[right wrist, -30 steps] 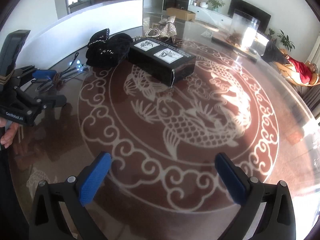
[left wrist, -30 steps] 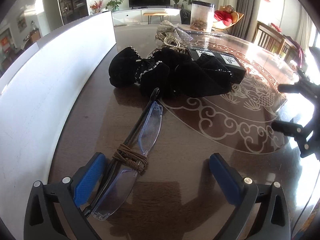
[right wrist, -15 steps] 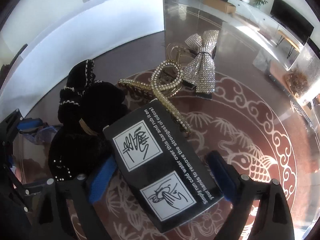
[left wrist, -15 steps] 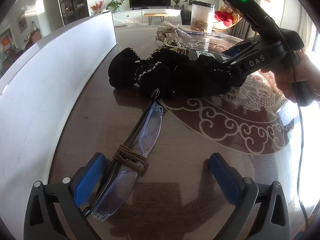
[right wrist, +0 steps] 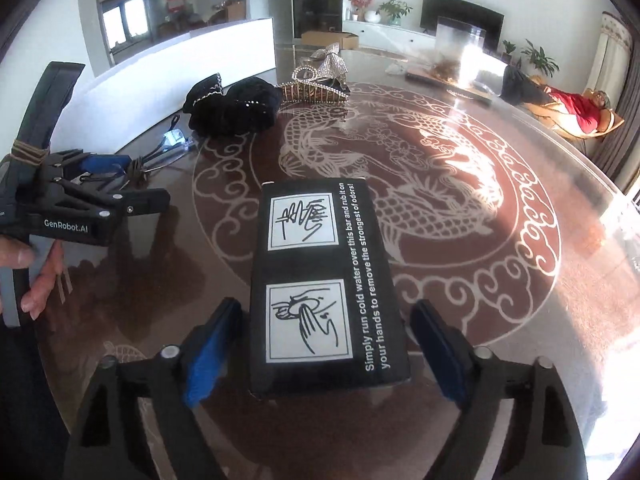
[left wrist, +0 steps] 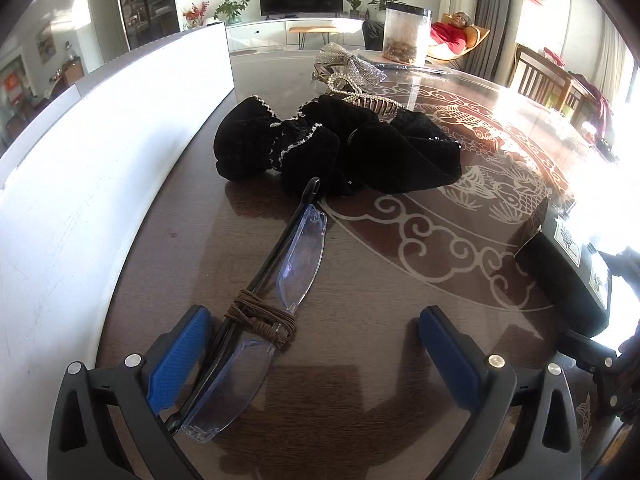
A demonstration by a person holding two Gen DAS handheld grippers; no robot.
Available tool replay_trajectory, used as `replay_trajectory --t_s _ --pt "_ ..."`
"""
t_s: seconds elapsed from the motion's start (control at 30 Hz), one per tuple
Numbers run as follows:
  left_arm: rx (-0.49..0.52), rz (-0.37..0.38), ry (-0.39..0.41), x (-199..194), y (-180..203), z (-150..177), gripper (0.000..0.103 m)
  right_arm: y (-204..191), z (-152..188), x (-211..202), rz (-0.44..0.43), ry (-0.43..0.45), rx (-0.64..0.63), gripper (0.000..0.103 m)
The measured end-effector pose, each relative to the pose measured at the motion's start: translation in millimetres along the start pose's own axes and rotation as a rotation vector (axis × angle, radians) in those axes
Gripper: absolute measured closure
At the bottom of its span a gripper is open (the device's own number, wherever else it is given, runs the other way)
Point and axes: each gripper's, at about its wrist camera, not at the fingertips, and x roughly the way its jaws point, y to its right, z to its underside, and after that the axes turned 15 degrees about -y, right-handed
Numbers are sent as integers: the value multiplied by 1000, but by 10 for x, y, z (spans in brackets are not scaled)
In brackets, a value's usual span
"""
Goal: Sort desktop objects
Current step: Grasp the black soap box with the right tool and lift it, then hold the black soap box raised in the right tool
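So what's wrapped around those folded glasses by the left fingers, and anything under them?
A brown cord is wound around the middle of the glasses. Through the clear lenses only the dark table shows; under the cord and black arms is hidden.

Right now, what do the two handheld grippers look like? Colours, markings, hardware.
Both the left gripper and the right gripper are black skeletal frames with silver screws and textured blue finger pads. Seen from the right wrist, the left unit reads "GenRobot.AI" in white, with brown cord wound around its body.
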Motion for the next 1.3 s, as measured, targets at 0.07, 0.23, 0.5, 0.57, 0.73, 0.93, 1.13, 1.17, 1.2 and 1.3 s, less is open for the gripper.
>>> replay_trajectory --t_s 0.07,0.23,0.5,0.57,0.73,0.93,1.13,1.17,1.2,1.3 --pt "1 -1 0 2 3 -3 0 -16 -14 7 9 8 -16 0" --pt "-1 -1 0 2 0 -5 0 -64 -51 79 4 4 -3 0" --pt "-1 0 1 8 -2 -1 0 -72 -42 78 3 5 -4 0" --pt "0 0 1 6 -3 6 0 -72 -42 78 3 5 -4 0" --pt "-1 0 1 6 -1 4 0 -72 -42 79 3 5 -4 0" --pt "-2 0 1 9 -1 1 0 -71 -42 80 2 5 -5 0" --pt "-2 0 1 11 0 0 0 -70 -43 80 2 5 -5 0" --pt "-2 0 1 11 1 0 0 -70 -43 81 2 5 -5 0" --pt "-2 0 1 13 0 -3 0 -70 -43 81 2 5 -5 0" --pt "-1 -2 2 10 4 3 0 -69 -43 80 2 5 -6 0"
